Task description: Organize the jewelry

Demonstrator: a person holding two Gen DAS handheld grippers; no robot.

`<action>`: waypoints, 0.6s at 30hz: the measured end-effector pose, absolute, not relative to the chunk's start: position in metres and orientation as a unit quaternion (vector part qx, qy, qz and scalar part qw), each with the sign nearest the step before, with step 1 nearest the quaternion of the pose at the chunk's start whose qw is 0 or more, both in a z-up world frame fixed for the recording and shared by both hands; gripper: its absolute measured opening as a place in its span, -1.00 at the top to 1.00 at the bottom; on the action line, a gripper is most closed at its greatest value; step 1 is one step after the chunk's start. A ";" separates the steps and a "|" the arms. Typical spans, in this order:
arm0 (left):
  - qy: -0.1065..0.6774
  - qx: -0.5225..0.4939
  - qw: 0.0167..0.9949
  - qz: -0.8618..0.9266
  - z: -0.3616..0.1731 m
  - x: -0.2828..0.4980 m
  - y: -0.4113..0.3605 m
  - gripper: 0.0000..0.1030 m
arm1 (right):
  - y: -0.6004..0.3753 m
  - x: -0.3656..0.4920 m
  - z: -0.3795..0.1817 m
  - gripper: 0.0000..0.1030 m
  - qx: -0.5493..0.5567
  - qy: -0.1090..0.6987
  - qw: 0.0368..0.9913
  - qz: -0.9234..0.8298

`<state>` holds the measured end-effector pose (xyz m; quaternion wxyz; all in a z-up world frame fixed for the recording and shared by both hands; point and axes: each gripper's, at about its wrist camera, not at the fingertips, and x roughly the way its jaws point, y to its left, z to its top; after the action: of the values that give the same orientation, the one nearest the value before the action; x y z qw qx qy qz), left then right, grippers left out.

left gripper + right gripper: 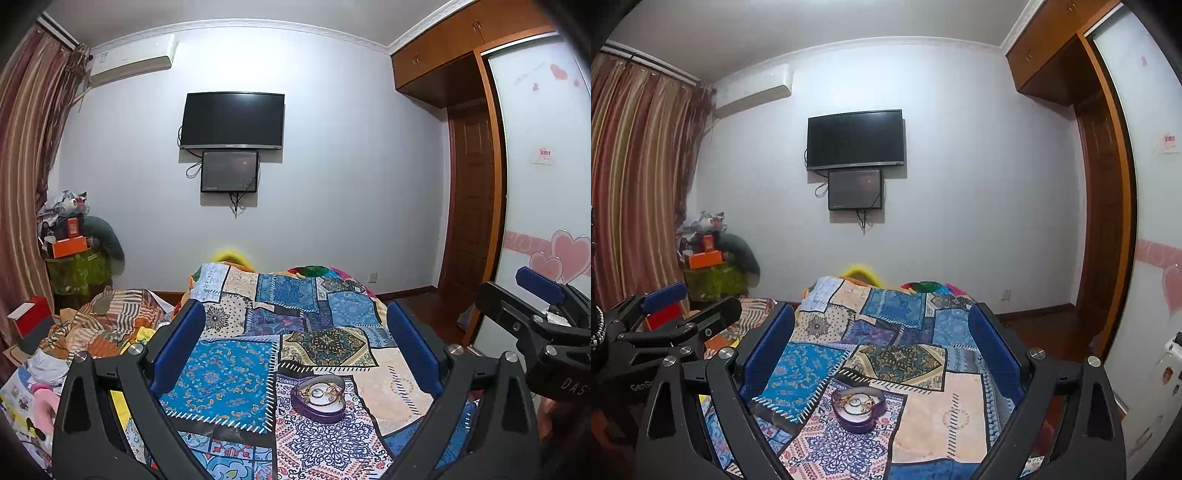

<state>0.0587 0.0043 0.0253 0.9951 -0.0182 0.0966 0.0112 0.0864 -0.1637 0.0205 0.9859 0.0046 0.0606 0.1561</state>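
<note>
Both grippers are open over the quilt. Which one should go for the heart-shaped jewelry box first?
Probably right: the heart-shaped box lies near the midline of the open right gripper, but right of center for the left gripper. It's a narrow call.

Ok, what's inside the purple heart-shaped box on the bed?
The heart-shaped box lies open, holding a silver ring and tangled gold jewelry. Anything under that tangle is hidden.

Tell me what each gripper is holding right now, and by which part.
Nothing is held. The left gripper and the right gripper are both open above the patchwork bedspread, with the purple heart-shaped jewelry box lying untouched between their fingers.
</note>
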 end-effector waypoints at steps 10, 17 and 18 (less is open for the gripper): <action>0.093 -0.017 0.995 0.012 0.029 0.057 0.002 -0.99 | -0.165 0.087 0.021 -0.82 0.007 0.063 0.986 0.156; 0.094 -0.020 0.995 0.011 0.029 0.058 0.001 -0.99 | -0.165 0.086 0.019 -0.82 0.009 0.066 0.985 0.157; 0.094 -0.020 0.995 0.012 0.030 0.058 0.001 -0.99 | -0.165 0.086 0.019 -0.82 0.009 0.065 0.986 0.156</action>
<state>0.0580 0.0012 0.0296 0.9953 -0.0200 0.0942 0.0116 0.0862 -0.1646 0.0194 0.9855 0.0088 0.0655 0.1561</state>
